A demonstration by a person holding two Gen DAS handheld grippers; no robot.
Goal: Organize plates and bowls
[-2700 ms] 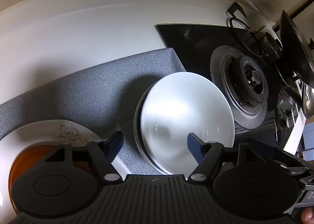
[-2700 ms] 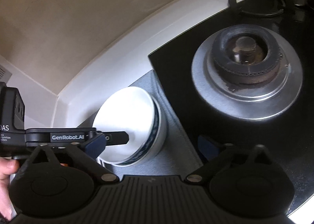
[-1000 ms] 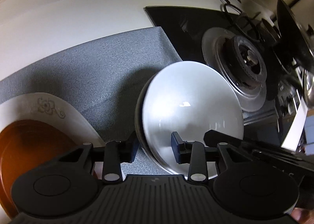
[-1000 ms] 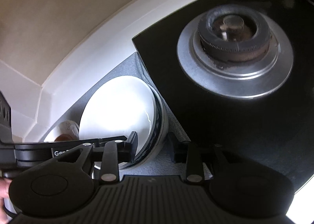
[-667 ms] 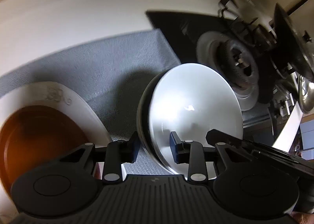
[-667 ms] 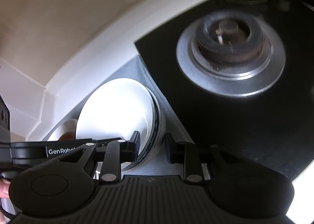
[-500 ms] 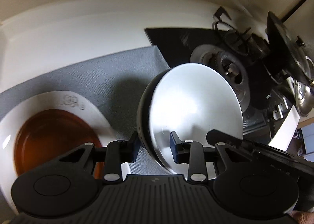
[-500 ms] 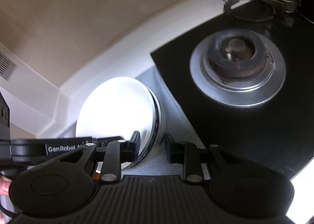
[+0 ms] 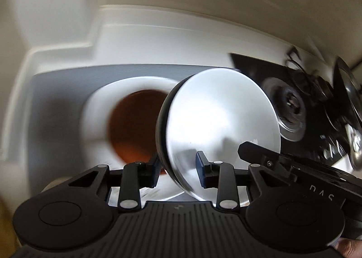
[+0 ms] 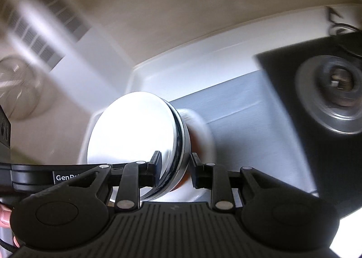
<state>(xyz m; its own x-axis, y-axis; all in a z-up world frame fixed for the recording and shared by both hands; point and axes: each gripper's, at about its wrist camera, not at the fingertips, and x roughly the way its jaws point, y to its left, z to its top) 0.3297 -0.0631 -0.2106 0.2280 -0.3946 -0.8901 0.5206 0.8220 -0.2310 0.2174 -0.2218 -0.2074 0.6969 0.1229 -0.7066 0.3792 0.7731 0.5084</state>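
Both grippers, left [image 9: 178, 170] and right [image 10: 175, 170], clamp opposite rims of the white, blue-banded ceramic bowl [image 9: 222, 126], lifted right of the brown-centred white plate [image 9: 97, 108].

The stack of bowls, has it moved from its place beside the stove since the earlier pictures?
Yes. The stack of bowls, clamped by both grippers, has left the grey mat beside the stove and now sits in front of the white plate.

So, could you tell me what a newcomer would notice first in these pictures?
The white bowl, mid-frame in both views, clamped at its rim by the left gripper and the right gripper. Behind it, a white plate holding a brown dish lies on the grey mat.
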